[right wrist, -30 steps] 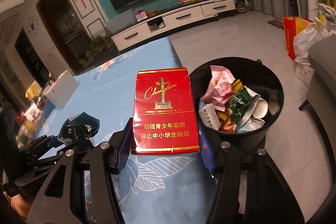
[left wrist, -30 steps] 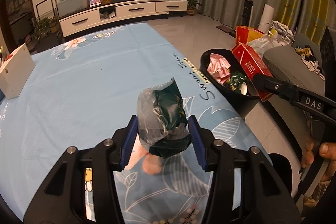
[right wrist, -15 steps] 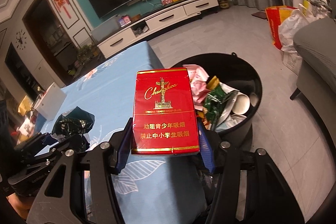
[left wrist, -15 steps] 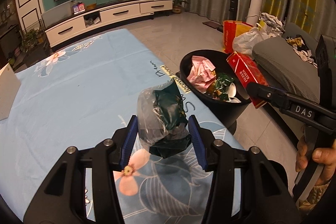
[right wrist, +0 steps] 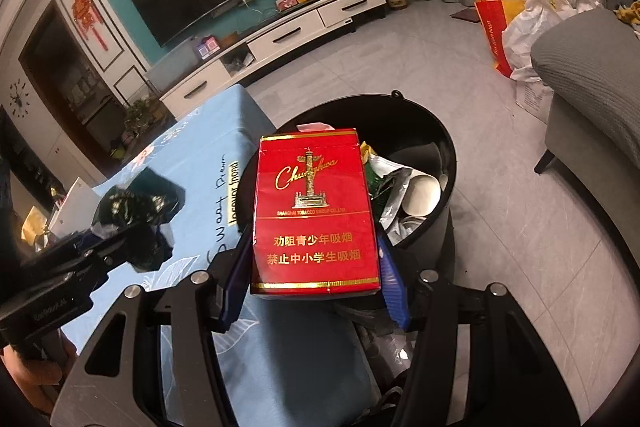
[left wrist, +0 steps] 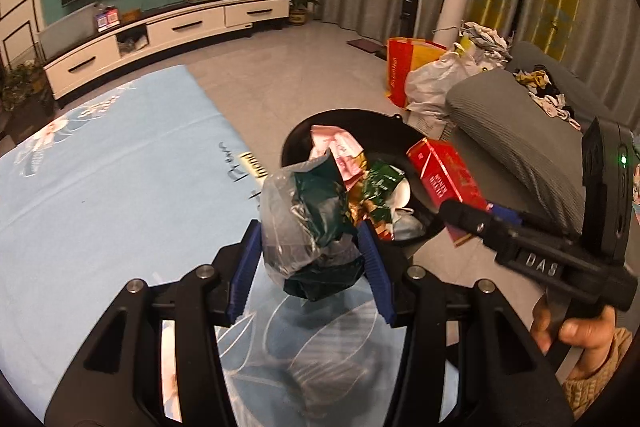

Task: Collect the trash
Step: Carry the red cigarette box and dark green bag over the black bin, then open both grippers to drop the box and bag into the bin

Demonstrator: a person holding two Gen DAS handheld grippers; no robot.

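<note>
Red cigarette pack clamped in right gripper; crumpled wrapper clamped in left gripper. I centre each above black bin before releasing.

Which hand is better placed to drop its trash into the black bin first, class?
Right. The right gripper holds the red cigarette pack at the black bin, over its rim. The left gripper, clamping the crumpled wrapper, looks short of the rim, above the blue tablecloth.
</note>
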